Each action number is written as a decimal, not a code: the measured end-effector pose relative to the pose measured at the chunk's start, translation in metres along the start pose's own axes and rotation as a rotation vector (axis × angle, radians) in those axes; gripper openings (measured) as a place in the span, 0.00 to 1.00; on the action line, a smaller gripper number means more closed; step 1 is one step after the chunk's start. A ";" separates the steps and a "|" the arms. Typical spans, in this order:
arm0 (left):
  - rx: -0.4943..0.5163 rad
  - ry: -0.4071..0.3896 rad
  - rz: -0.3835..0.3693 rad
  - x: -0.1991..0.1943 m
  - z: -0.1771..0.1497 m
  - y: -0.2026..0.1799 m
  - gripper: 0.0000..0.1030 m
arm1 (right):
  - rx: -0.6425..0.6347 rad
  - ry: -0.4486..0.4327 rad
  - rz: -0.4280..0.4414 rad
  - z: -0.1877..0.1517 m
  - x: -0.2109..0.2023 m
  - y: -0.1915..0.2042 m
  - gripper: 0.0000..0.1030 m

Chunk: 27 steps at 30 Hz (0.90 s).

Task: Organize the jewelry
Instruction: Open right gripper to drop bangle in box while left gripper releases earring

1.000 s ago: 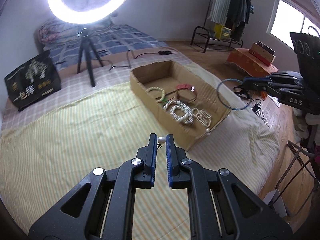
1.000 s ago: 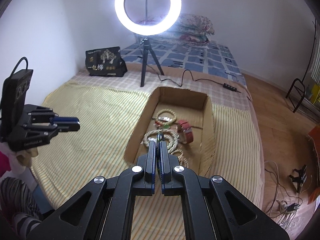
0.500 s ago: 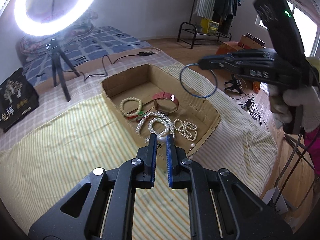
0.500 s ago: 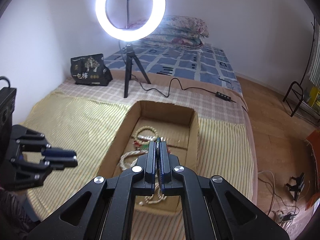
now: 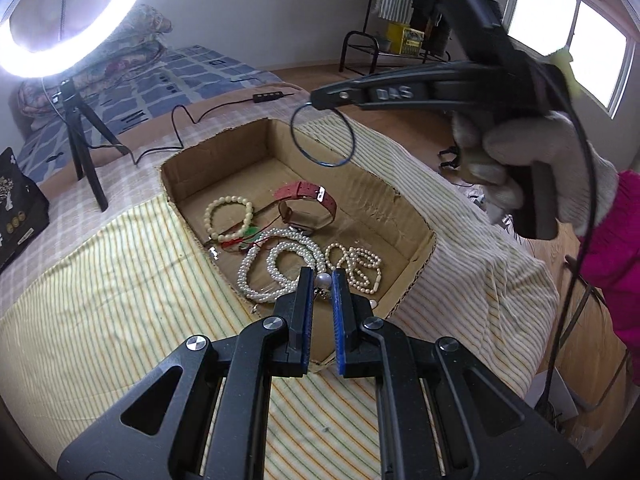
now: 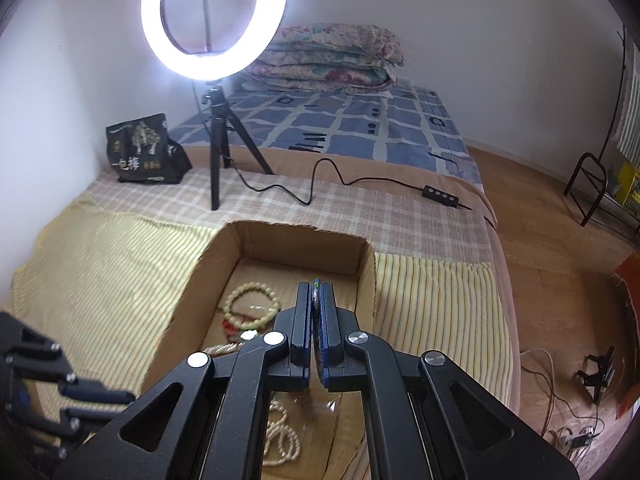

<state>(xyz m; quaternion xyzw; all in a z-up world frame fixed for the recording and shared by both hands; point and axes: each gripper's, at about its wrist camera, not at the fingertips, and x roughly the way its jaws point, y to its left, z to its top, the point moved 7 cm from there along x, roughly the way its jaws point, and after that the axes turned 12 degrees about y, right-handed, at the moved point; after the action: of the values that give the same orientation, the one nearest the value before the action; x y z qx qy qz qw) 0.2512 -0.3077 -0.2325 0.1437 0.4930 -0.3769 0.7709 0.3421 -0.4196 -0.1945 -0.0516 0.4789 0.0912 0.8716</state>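
Note:
A shallow cardboard box [image 5: 416,264] sits on the striped bedspread and holds pearl necklaces [image 5: 280,268], a cream bead bracelet [image 5: 228,216] and a red watch [image 5: 308,200]. My left gripper [image 5: 320,280] is shut on a white pearl piece [image 5: 324,279] over the box's near end. My right gripper [image 6: 318,292] is shut on a thin blue bangle [image 5: 323,136], seen edge-on in its own view [image 6: 317,284], and holds it hanging above the box's far half. The box [image 6: 208,264] and bracelet [image 6: 250,306] show in the right wrist view.
A ring light on a black tripod [image 6: 218,148] stands on the bed behind the box, with its cable and switch [image 6: 440,194] trailing right. A black bag [image 6: 144,150] sits at the back left. The bed edge drops to a wooden floor [image 6: 560,240] on the right.
Both grippers have moved in over the box. The right gripper carried the blue bangle from beside the bed to above the box's far half; the left came closer to the near end.

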 end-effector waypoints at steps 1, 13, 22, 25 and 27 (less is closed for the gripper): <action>0.000 0.001 -0.002 0.001 0.000 -0.001 0.07 | 0.003 0.003 -0.001 0.002 0.004 -0.001 0.02; 0.003 0.004 -0.001 0.006 0.002 -0.003 0.07 | 0.017 0.033 0.002 0.011 0.029 -0.004 0.02; 0.025 -0.004 0.008 0.003 0.002 -0.009 0.07 | 0.022 0.029 0.018 0.014 0.026 -0.001 0.02; 0.031 -0.009 0.023 0.002 0.002 -0.010 0.07 | 0.018 0.021 0.004 0.014 0.024 0.000 0.05; 0.032 -0.010 0.030 0.002 0.003 -0.010 0.07 | 0.021 0.021 -0.004 0.015 0.024 -0.001 0.22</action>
<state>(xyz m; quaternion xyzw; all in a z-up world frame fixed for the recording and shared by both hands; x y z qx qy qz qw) 0.2459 -0.3172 -0.2318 0.1613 0.4809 -0.3737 0.7765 0.3669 -0.4154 -0.2069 -0.0442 0.4888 0.0837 0.8672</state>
